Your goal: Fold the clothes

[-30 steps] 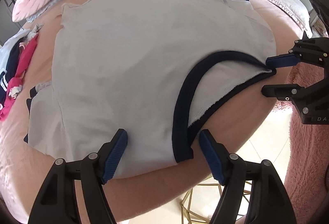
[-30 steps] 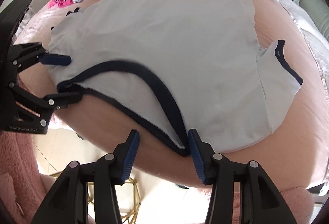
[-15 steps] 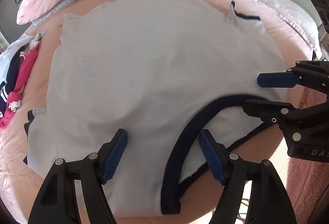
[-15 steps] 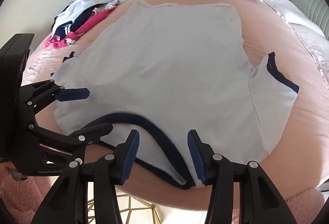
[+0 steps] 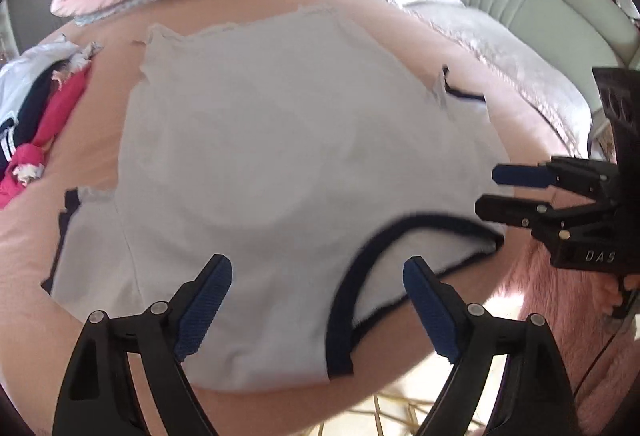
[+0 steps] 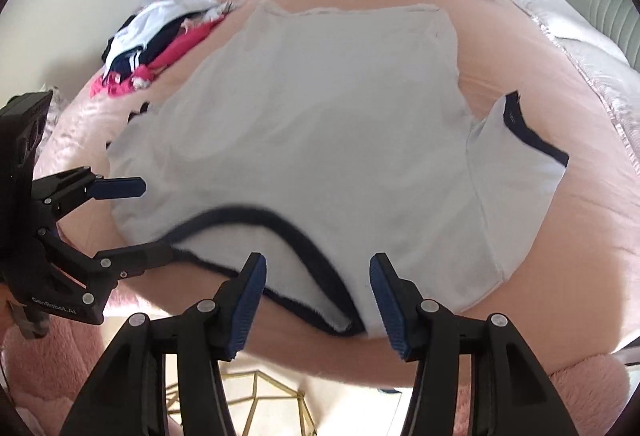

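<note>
Both grippers have released the shirt (image 5: 280,164) and lifted; left gripper (image 5: 316,310) and right gripper (image 6: 316,300) stand wide, leaving it flat for folding.

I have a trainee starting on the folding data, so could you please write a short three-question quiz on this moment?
1. True or false: the left gripper is clamped on the white T-shirt.
2. What colour is the neckline trim? A red, B navy, C green.
3. Fill in: the T-shirt lies spread on a ____ bedspread.

Key: 1 false, both grippers are open; 2 B; 3 pink.
</note>
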Motion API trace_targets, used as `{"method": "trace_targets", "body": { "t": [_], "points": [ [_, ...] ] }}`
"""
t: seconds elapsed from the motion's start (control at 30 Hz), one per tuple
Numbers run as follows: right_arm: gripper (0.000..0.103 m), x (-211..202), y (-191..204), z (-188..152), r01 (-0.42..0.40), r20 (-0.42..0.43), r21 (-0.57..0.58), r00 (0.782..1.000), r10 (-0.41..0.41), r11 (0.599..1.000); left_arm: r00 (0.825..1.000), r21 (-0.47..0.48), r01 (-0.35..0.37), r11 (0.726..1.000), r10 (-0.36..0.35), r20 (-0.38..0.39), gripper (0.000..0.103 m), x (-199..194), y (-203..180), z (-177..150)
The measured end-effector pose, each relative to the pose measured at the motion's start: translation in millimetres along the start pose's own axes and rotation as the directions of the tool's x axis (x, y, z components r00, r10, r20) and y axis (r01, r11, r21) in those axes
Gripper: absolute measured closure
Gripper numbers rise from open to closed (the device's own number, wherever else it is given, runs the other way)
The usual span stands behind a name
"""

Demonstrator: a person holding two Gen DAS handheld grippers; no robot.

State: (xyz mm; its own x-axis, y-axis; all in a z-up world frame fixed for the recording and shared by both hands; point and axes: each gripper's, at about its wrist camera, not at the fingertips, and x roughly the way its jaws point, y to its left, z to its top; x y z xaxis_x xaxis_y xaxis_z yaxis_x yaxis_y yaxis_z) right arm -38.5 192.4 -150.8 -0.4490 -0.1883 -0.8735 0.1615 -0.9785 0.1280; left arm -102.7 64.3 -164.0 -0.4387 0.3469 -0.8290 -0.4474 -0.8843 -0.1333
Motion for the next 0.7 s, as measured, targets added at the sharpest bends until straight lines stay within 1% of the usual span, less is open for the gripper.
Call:
{"method": "trace_targets", "body": {
  "t": [0.17,0.27,0.33,0.37,0.43,0.47,0.53,0.63,0.7],
  "points": [
    [0.049,19.1,-19.2,42.3,0.027,0.027,0.020,0.999,-0.027,0.999,0.999,0.043,-0.045,0.998,0.045,-0.014,0.015,24.6,10.9,7.8],
    [0.049,33.2,-31.1,55.0,0.021,0.031,0.058,0.999,-0.023,0.998,0.997,0.070,-0.071,0.995,0.073,-0.021,0.015,39.4,17.4,12.4],
    [0.049,61.8,-30.0,64.1,0.022,-0.018,0.048,1.000,-0.021,0.999,0.996,0.087,-0.088,0.992,0.091,-0.025,0.015,49.2,21.7,15.5],
    [0.049,76.0,-31.4,64.5,0.039,-0.053,0.023,0.998,-0.038,0.999,0.995,0.096,-0.097,0.991,0.100,-0.027,0.015,54.1,23.9,17.1],
    [0.049,82.6,-36.6,57.1,0.043,-0.059,-0.021,0.997,-0.044,0.999,0.993,0.115,-0.114,0.987,0.118,-0.031,0.014,63.5,28.3,19.8],
    [0.045,79.4,-41.5,52.9,0.043,-0.060,-0.028,0.997,-0.044,0.999,0.993,0.137,-0.109,0.985,0.114,-0.031,0.014,58.7,30.9,13.4],
    [0.044,72.9,-55.8,41.6,0.030,-0.082,-0.035,0.996,-0.032,0.999,0.995,0.164,-0.085,0.983,0.091,-0.027,0.014,48.8,37.4,3.0],
    [0.044,59.0,-66.3,34.2,0.006,-0.080,-0.060,0.997,-0.010,0.998,1.000,0.128,-0.011,0.992,0.013,-0.019,0.014,39.9,49.9,7.6],
    [0.044,52.8,-64.6,42.6,0.003,-0.062,-0.053,0.998,-0.007,0.999,1.000,0.083,0.012,0.996,-0.014,0.025,0.014,38.5,55.9,21.7]
  ]
}}
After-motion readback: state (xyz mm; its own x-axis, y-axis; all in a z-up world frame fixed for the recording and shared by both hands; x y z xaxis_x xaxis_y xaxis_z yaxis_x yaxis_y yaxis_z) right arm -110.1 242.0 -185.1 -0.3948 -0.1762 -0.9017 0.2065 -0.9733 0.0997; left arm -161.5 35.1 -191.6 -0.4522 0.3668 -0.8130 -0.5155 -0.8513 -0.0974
